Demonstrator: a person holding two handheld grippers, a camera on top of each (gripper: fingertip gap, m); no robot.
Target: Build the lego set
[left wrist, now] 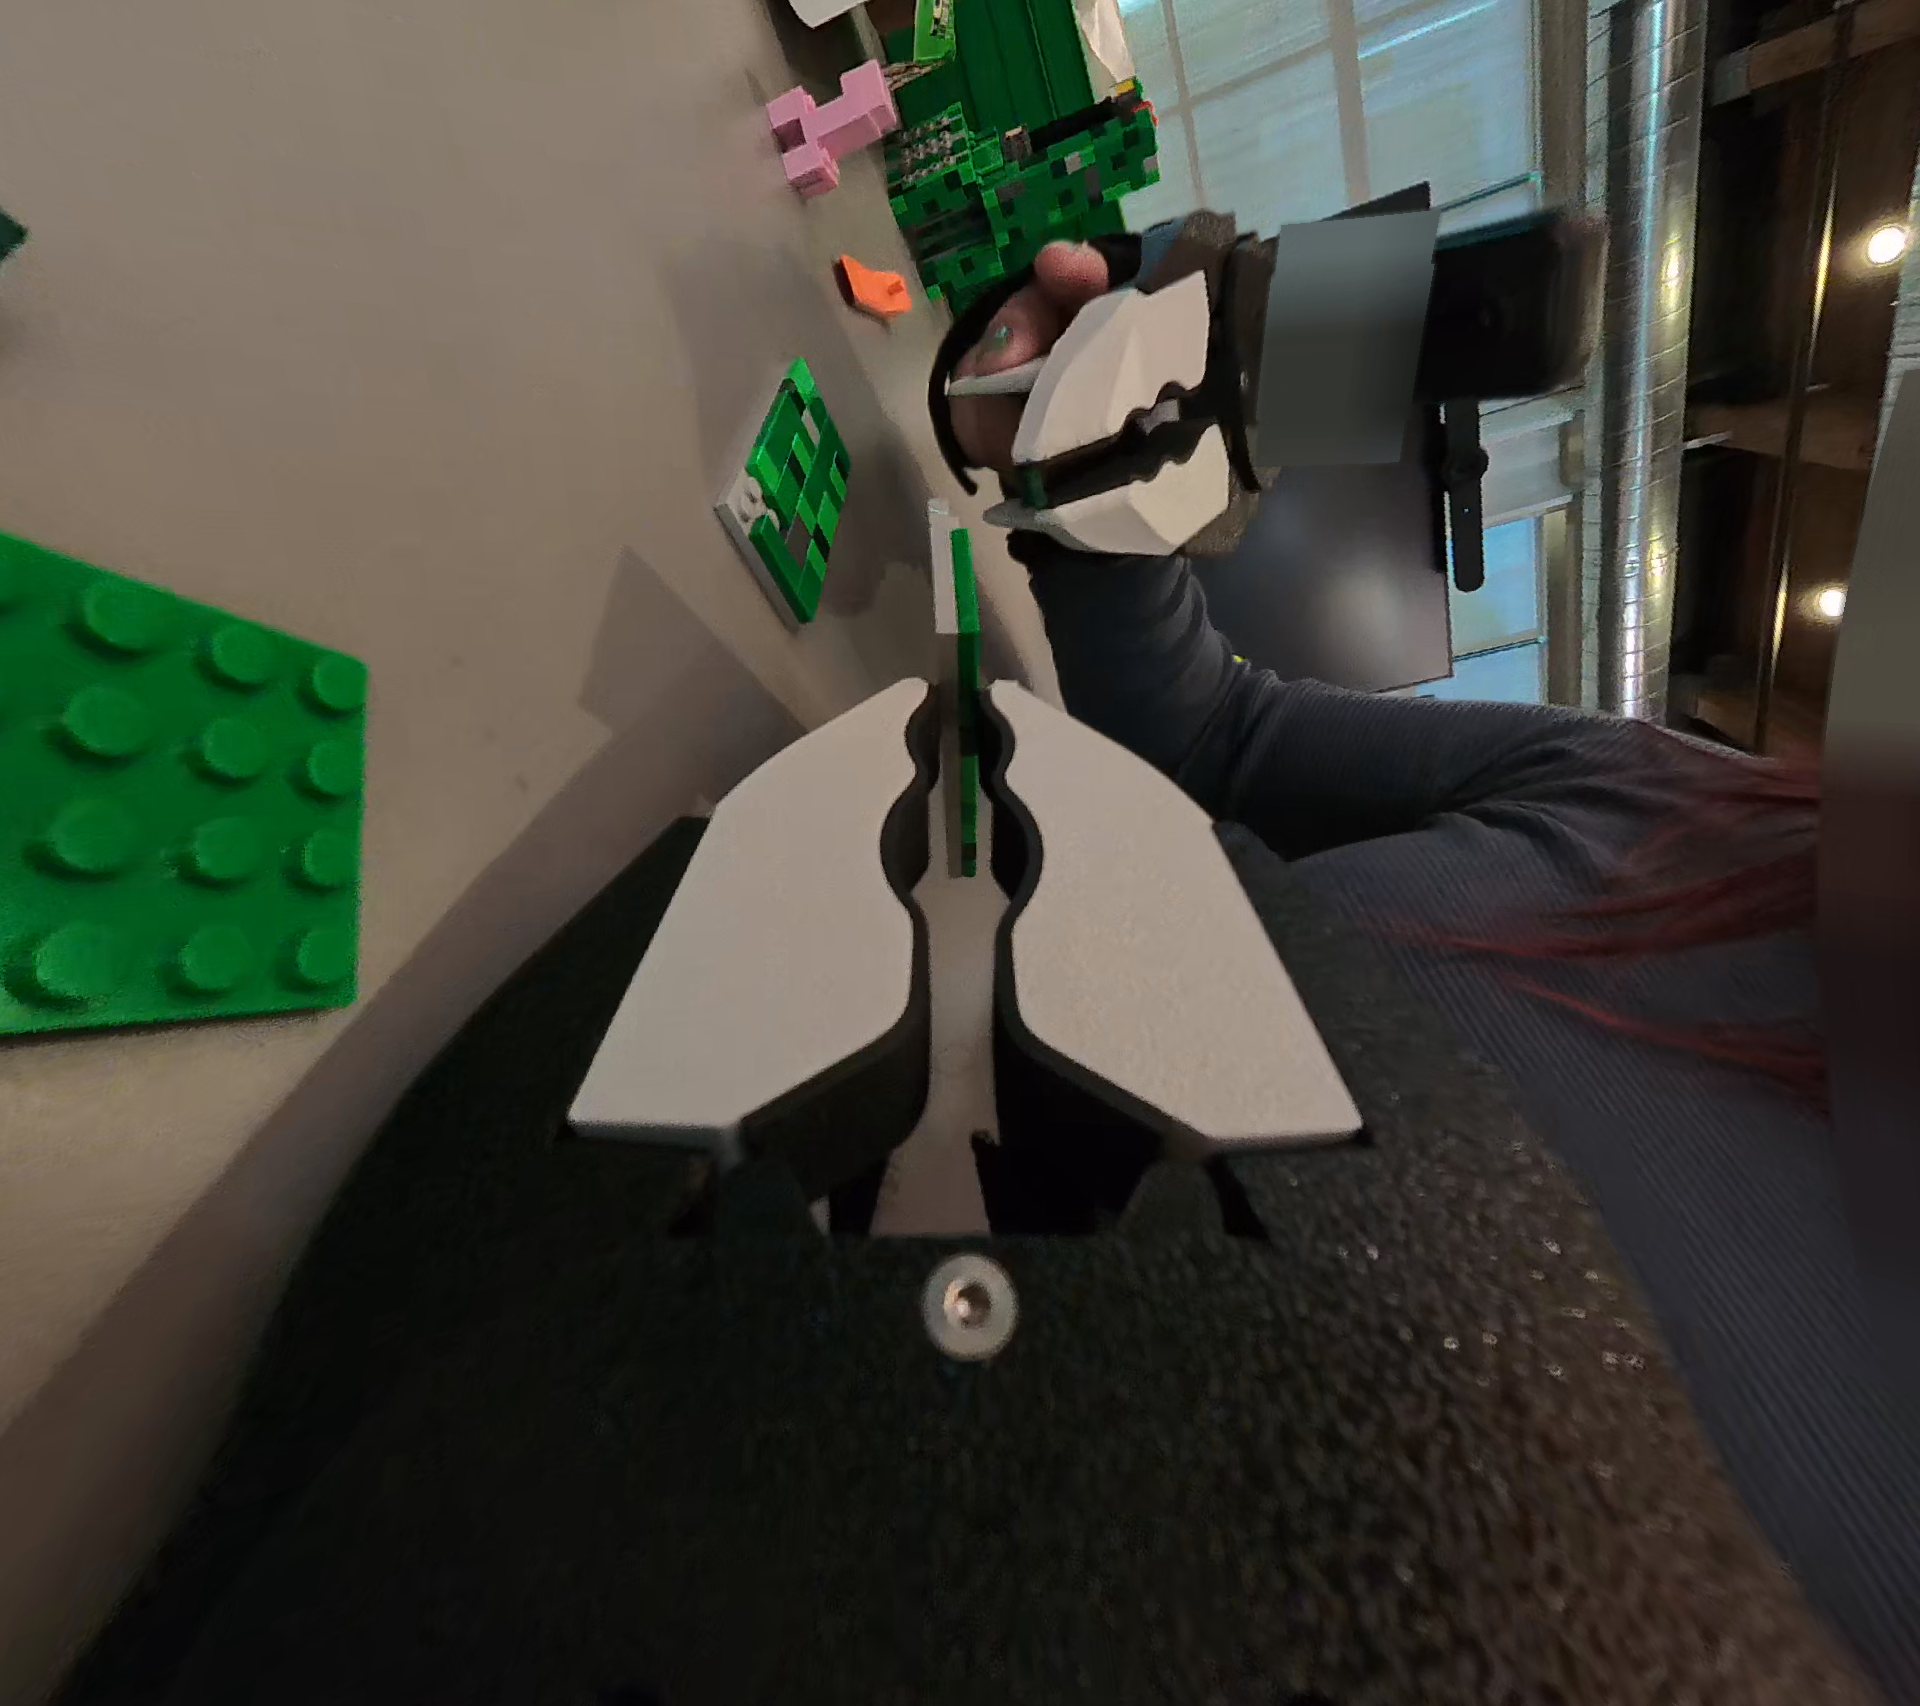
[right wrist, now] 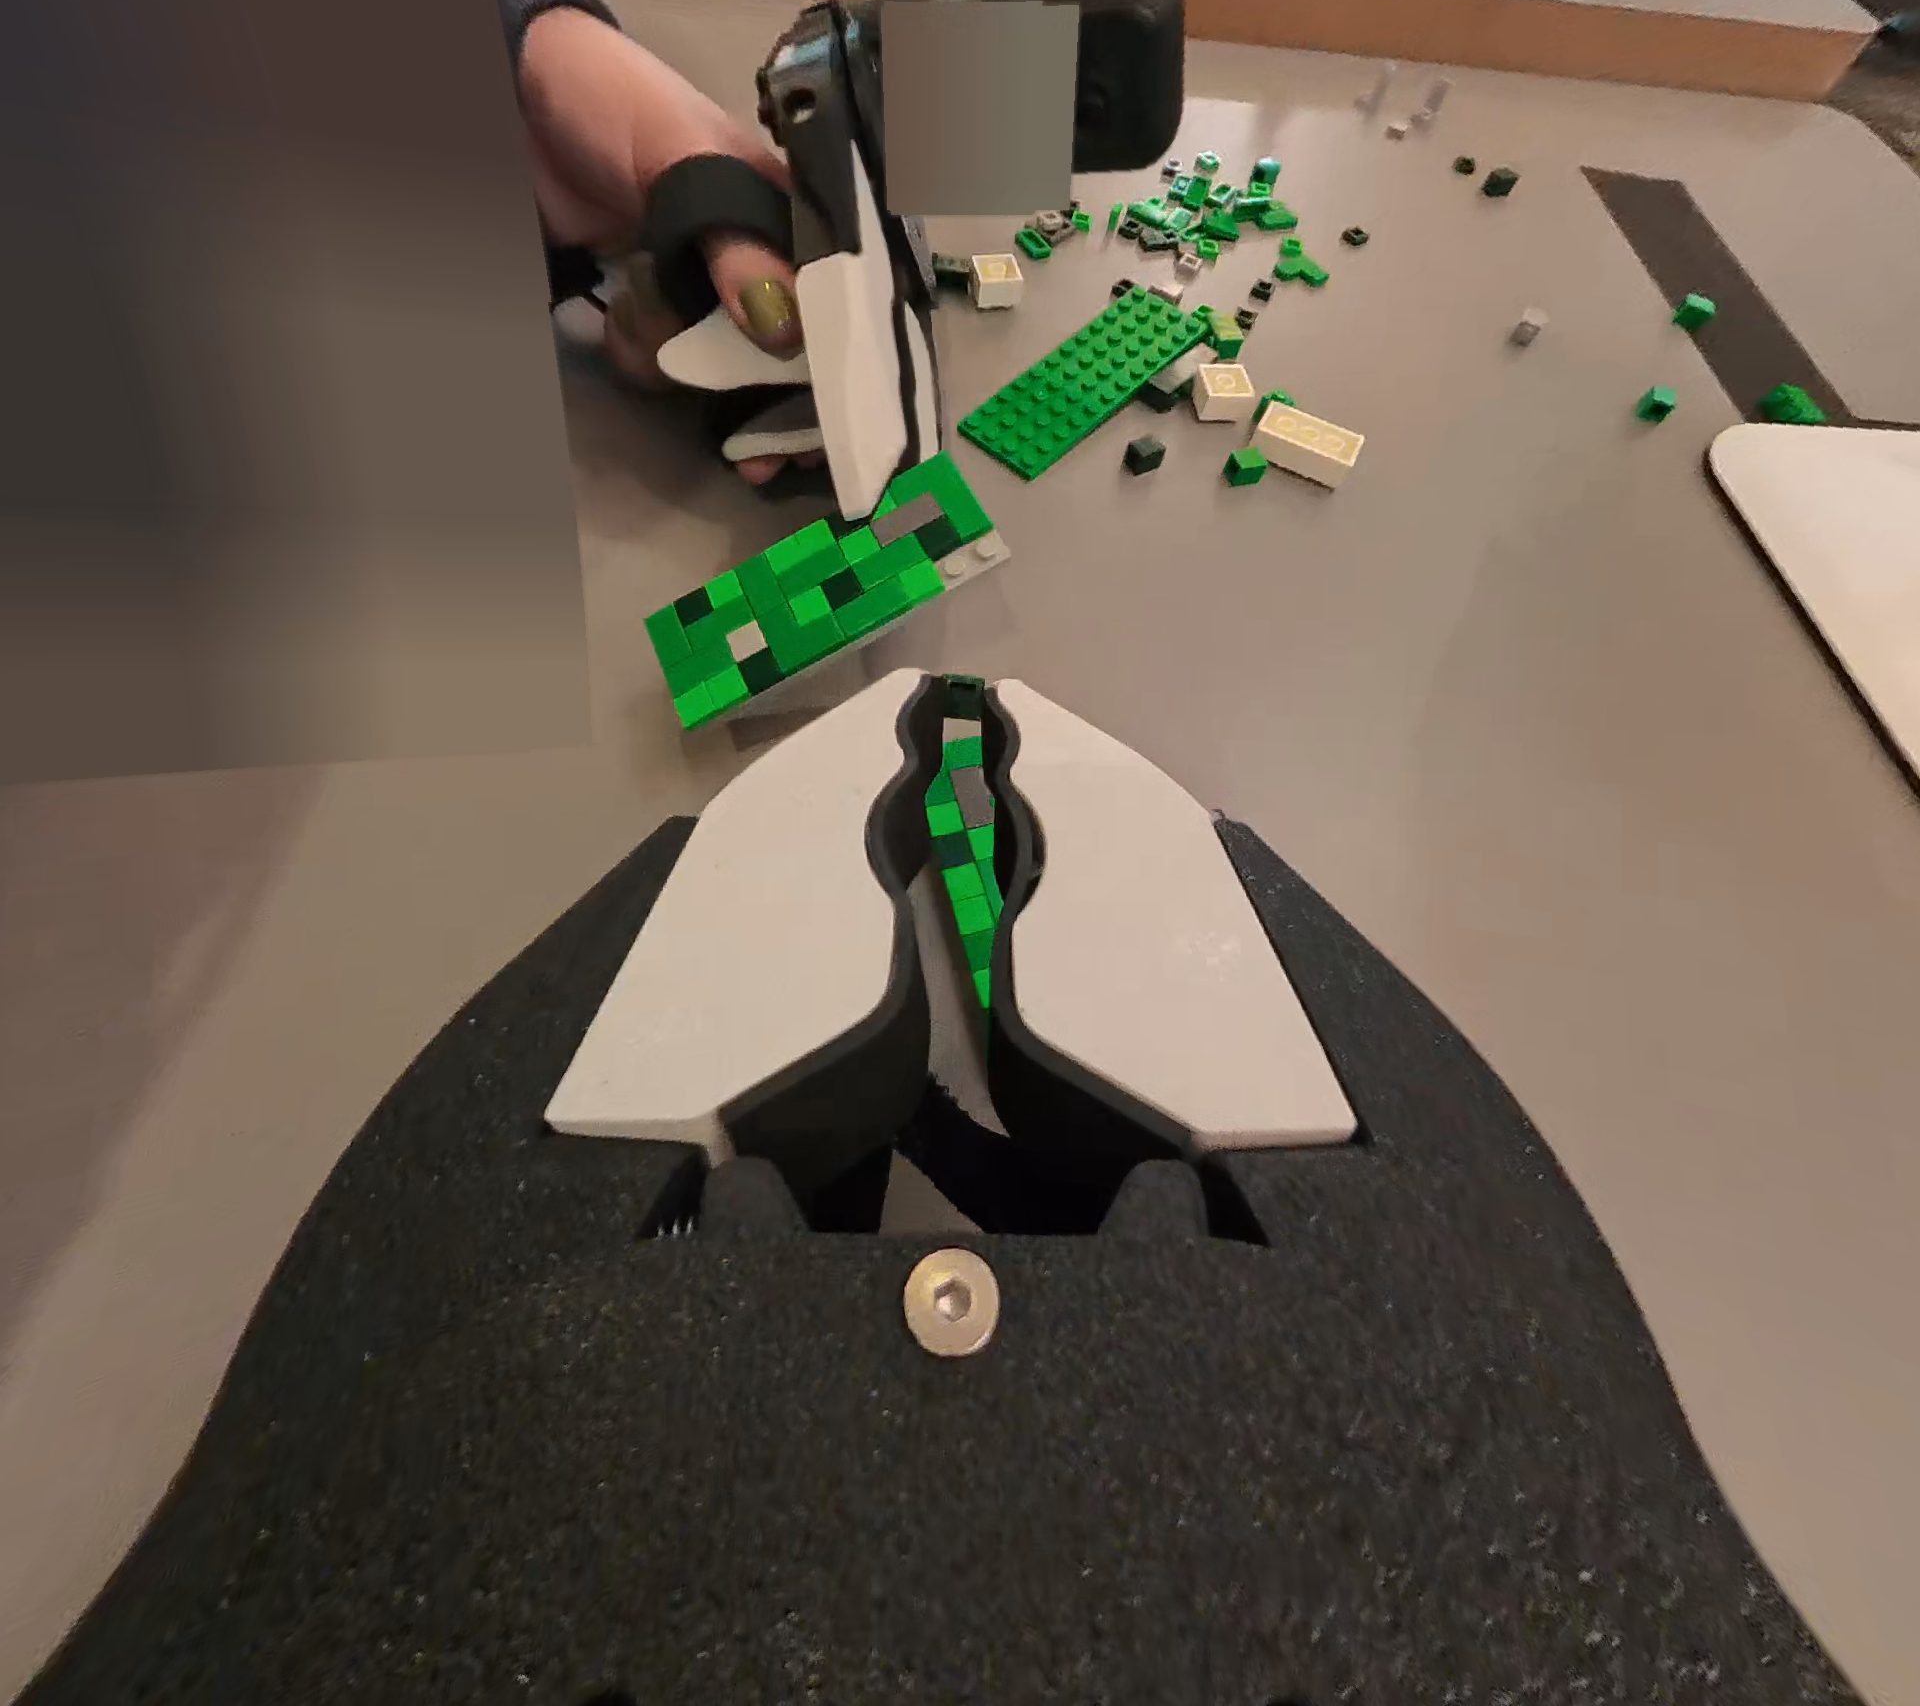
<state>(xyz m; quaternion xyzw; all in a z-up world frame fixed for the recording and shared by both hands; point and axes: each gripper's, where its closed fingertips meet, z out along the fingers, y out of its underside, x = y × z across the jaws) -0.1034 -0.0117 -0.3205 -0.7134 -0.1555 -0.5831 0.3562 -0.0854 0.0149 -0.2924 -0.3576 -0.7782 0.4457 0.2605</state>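
Two close wrist views along each tool's fingers, facing each other, sharing the tiled green plate (right wrist: 821,602).

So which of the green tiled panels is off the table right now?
The long panel in the left claw, tilted above the table. The small square panel lies flat on the table, untouched.

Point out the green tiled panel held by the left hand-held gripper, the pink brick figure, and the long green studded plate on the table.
Green tiled panel (right wrist: 821,596): right wrist view, middle of its tiled face.
Pink brick figure (left wrist: 831,127): left wrist view, its body.
Long green studded plate (right wrist: 1081,378): right wrist view, centre of the studs.
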